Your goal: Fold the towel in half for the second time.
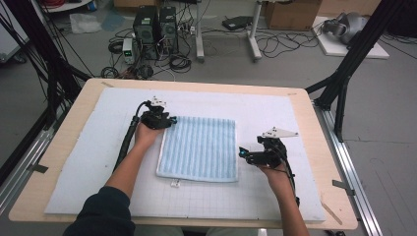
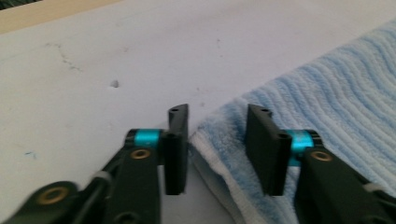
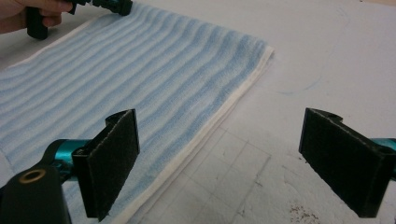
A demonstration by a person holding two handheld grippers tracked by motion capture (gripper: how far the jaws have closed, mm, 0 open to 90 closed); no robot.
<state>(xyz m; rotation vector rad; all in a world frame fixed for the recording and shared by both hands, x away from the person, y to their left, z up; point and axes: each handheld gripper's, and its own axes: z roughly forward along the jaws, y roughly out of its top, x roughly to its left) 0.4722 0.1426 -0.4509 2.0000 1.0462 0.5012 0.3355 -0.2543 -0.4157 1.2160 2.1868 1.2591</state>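
Towel (image 1: pixel 200 148), folded, blue-striped, lies flat mid-mat (image 1: pixel 88 162). High view: your left gripper (image 1: pixel 169 120) sits at its far-left corner; your right gripper (image 1: pixel 242 153) hovers just beside its right edge. Left gripper view: your jaws straddle the towel corner (image 2: pixel 219 135), partly open, pads not pressing the cloth. Right gripper view: your jaws stand wide, holding nothing; one pad (image 3: pixel 109 158) over the towel's hem, the other over bare mat.
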